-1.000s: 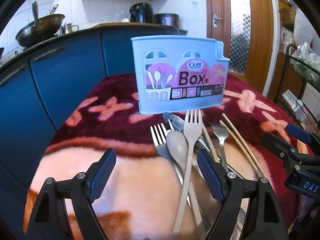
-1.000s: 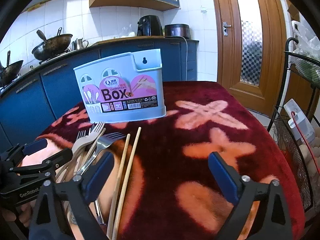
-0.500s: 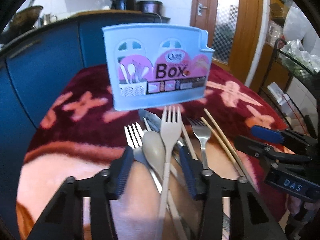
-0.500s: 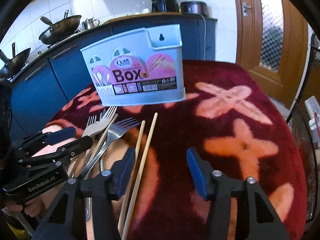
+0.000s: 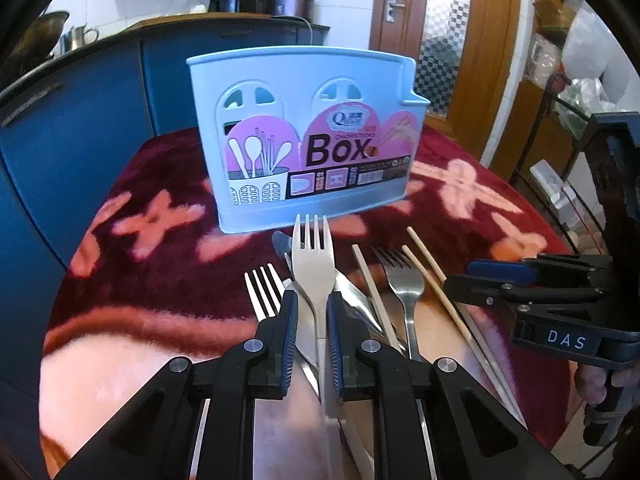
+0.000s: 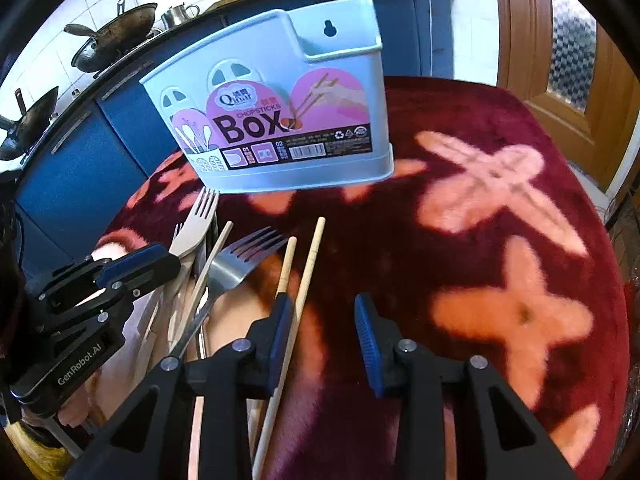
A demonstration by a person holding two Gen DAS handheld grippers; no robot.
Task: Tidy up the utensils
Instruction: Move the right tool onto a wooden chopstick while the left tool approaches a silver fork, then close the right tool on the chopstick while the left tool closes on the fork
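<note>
Landmark: pale blue plastic chopstick box, upright on dark red floral tablecloth.

In front of box, left to right:
- steel fork;
- beige plastic fork, neck clamped between narrowed jaws of left gripper;
- second steel fork;
- two wooden chopsticks, right gripper over them, jaws part open, one chopstick lying between them ungripped.

Left wrist view: low and close over the tabletop, facing the box head-on.
Right wrist view: beside it, angled left.
Shared: box, utensil pile.
</note>
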